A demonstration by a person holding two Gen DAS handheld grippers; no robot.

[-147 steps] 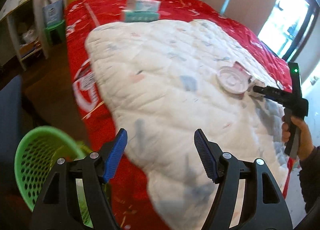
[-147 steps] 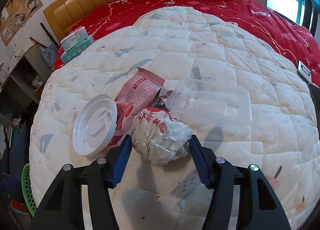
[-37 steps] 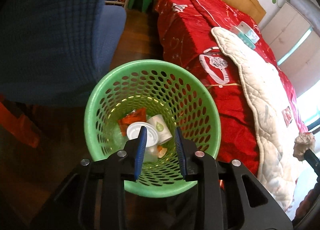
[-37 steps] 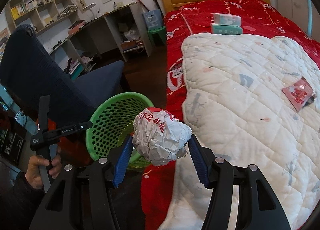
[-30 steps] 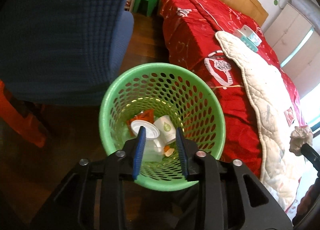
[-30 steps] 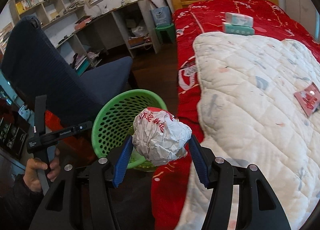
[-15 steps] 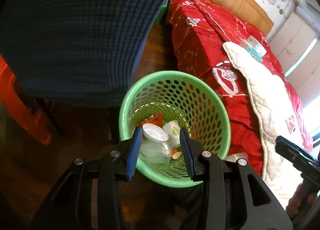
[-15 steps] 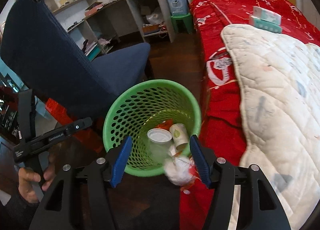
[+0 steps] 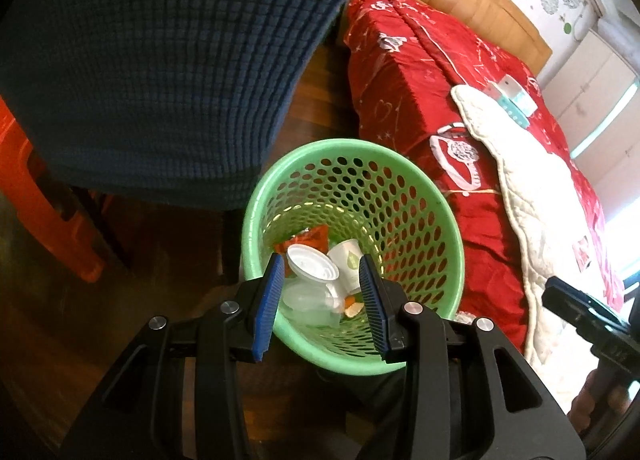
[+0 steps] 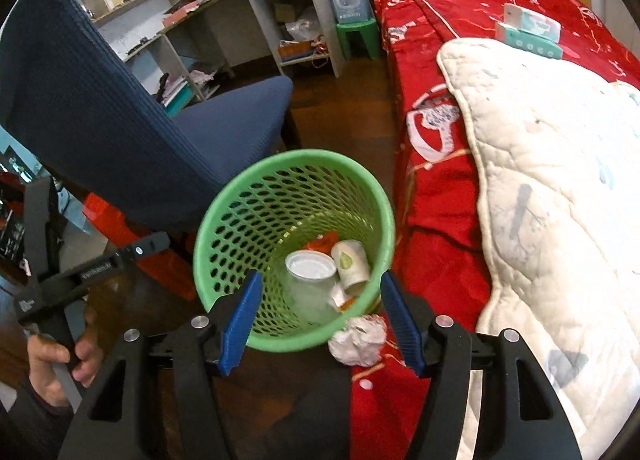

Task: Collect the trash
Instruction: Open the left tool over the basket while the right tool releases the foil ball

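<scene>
Right gripper (image 10: 320, 316) jaws just opening, empty; wad (image 10: 358, 340) outside bin (image 10: 240, 196) rim. Left gripper (image 9: 320, 300) part-open, empty. Wrapper (image 9: 582, 256) left on quilt (image 9: 540, 188).

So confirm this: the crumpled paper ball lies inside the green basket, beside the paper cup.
Not quite. The right wrist view shows the crumpled paper ball outside the green basket, by its near rim against the red bedcover. The paper cup is inside.
</scene>
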